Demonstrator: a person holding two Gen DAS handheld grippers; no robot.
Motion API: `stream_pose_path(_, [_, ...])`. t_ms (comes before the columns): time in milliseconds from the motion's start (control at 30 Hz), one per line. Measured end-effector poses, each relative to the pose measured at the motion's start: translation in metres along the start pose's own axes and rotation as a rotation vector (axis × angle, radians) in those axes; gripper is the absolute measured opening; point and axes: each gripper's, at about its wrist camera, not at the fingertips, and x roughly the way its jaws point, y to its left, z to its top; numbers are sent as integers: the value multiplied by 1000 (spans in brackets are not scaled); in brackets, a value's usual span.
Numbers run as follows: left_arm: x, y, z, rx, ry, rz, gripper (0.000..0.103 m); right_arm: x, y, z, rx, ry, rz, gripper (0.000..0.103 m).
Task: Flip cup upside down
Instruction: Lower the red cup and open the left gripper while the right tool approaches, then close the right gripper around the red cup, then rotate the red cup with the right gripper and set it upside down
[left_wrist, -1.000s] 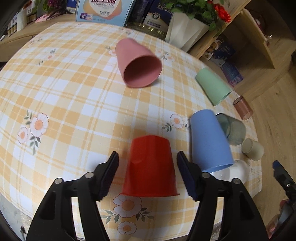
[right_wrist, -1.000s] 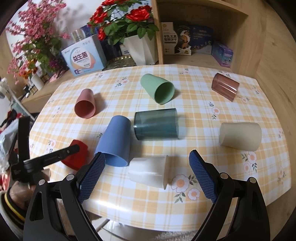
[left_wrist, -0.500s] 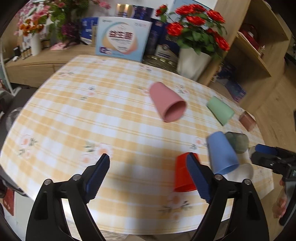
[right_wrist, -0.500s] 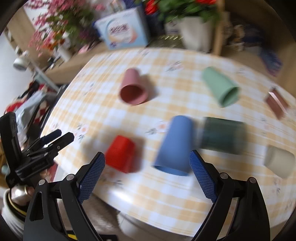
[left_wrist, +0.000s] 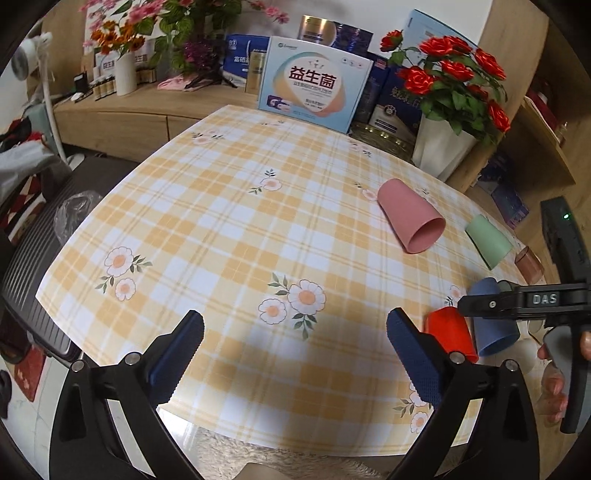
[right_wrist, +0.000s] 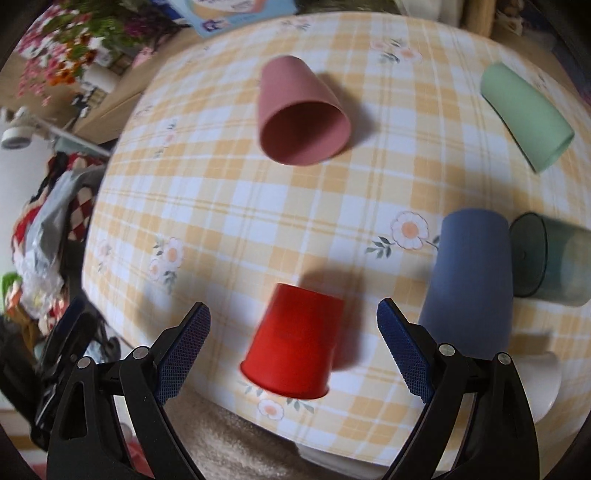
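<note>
Red cup (right_wrist: 293, 341) mouth-down, axis upright, between open right tongs (right_wrist: 293, 350)

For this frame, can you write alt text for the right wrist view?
An open right claw hovers around a red plastic cup standing upside down on a yellow checked floral tablecloth, not touching it. Pink, green, blue and teal cups lie tipped over beyond.

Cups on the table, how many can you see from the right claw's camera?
6: red cup upside down near the front edge, pink cup behind it, green cup far right, blue cup, teal cup, white cup at the right edge. More may be hidden.
</note>
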Motion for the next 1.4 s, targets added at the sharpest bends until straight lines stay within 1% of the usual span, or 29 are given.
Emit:
stream_pose_path(33, [0, 0, -1, -4, 1, 0, 97, 3, -1, 1, 12, 7, 3, 88])
stream_pose_path(67, [1, 1, -1, -8, 1, -4, 97, 5, -2, 2, 21, 14, 10, 83])
stream_pose_path(100, [1, 1, -2, -10, 2, -6, 97, 8, -3, 2, 35, 26, 13, 72])
stream_pose_path(167, [2, 1, -3, -14, 4, -12, 97, 14, -4, 3, 54, 41, 16, 71])
stream_pose_path(500, [10, 0, -9, -14, 26, -11, 97, 25, -4, 5, 69, 60, 23, 69])
stream_pose_path(567, [10, -1, -9, -12, 29, -11, 97, 27, -4, 5, 68, 61, 12, 68])
stream_pose_path(700, [11, -3, -10, -8, 31, -15, 97, 32, -6, 5, 80, 74, 13, 57])
stream_pose_path(733, [11, -3, -10, -8, 32, -16, 97, 33, -7, 5, 82, 76, 14, 56])
stream_pose_path(800, [11, -5, -10, -6, 34, -18, 97, 34, -9, 4, 86, 82, 18, 51])
stream_pose_path(867, [12, -5, -10, -7, 37, -21, 97, 33, -10, 4, 87, 77, 30, 51])
stream_pose_path(967, [12, -6, -10, -7, 37, -20, 97, 26, -8, 1, 59, 44, 47, 50])
stream_pose_path(1100, [12, -6, -11, -6, 37, -21, 97, 10, -1, -8, -22, -41, 33, 50])
stream_pose_path(1200, [12, -8, -11, -4, 37, -18, 97, 0, 5, -17, -107, -121, -15, 50])
stream_pose_path(1267, [13, -9, -12, -2, 38, -15, 97, -4, 7, -21, -149, -155, -44, 50])
stream_pose_path(1400, [14, -12, -13, -3, 42, -12, 97, -11, 7, -23, -194, -219, -84, 50])
